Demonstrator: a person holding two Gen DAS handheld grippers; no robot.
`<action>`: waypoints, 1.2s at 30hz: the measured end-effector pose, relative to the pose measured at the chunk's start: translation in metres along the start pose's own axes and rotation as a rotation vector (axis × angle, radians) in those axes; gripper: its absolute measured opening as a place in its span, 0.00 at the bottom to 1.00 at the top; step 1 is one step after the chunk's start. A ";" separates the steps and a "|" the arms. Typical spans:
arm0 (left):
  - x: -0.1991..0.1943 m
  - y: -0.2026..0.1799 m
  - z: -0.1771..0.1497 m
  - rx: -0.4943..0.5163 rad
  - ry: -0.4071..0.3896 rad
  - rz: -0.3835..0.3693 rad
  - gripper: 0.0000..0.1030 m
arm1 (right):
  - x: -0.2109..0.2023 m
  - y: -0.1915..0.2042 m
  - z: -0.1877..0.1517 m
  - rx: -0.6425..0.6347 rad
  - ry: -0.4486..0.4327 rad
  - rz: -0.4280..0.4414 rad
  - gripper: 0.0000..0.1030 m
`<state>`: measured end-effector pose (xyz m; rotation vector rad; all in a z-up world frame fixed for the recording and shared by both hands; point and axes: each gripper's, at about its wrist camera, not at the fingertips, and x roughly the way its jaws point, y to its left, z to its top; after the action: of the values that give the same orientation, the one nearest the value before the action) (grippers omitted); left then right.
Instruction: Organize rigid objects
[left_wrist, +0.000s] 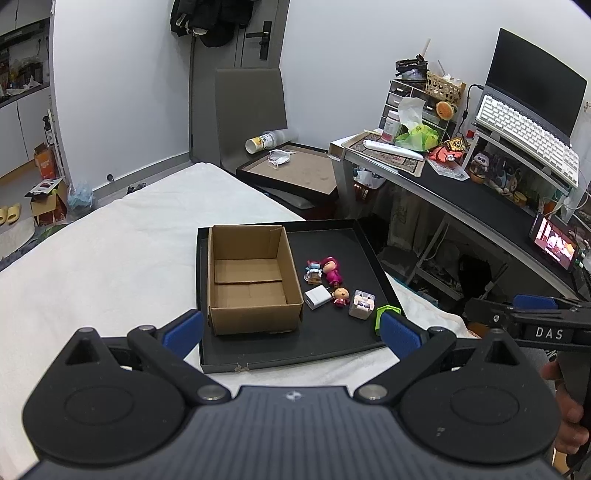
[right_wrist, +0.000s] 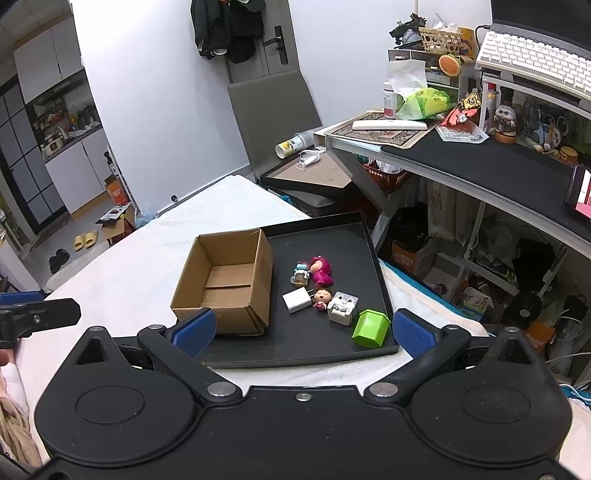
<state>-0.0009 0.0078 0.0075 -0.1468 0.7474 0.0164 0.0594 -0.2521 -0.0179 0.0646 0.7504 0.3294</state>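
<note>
A black tray (left_wrist: 332, 336) (right_wrist: 369, 240) lies on a white bed. On its left stands an open, empty cardboard box (left_wrist: 251, 321) (right_wrist: 221, 314). To its right lie a pink doll (left_wrist: 331, 272) (right_wrist: 319, 270), a small blue figure (left_wrist: 313, 272) (right_wrist: 300, 275), a white charger (left_wrist: 316, 297) (right_wrist: 296, 300), a small red-dressed doll (left_wrist: 340, 295) (right_wrist: 322, 297), a white cube figure (left_wrist: 362, 303) (right_wrist: 342, 307) and a green house-shaped block (left_wrist: 384, 314) (right_wrist: 370, 328). My left gripper (left_wrist: 291, 332) is open and empty above the tray's near edge. My right gripper (right_wrist: 303, 332) is open and empty there too.
A desk (left_wrist: 480, 199) (right_wrist: 498, 166) with a keyboard, a laptop and clutter stands to the right. A grey chair (left_wrist: 251, 110) (right_wrist: 273, 103) holding a second tray stands beyond the bed. The white bed (left_wrist: 110, 258) (right_wrist: 122, 280) stretches to the left.
</note>
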 end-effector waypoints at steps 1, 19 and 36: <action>-0.001 0.001 -0.001 0.000 -0.002 -0.002 0.98 | 0.000 0.000 0.000 0.000 0.002 -0.001 1.00; -0.003 -0.001 -0.001 -0.006 -0.011 0.003 0.98 | -0.005 -0.003 -0.004 0.012 -0.005 -0.009 1.00; -0.003 0.001 -0.002 -0.012 -0.011 0.004 0.98 | -0.005 -0.003 -0.003 0.009 -0.005 -0.009 1.00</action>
<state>-0.0047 0.0084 0.0085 -0.1568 0.7363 0.0261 0.0545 -0.2570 -0.0171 0.0704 0.7474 0.3178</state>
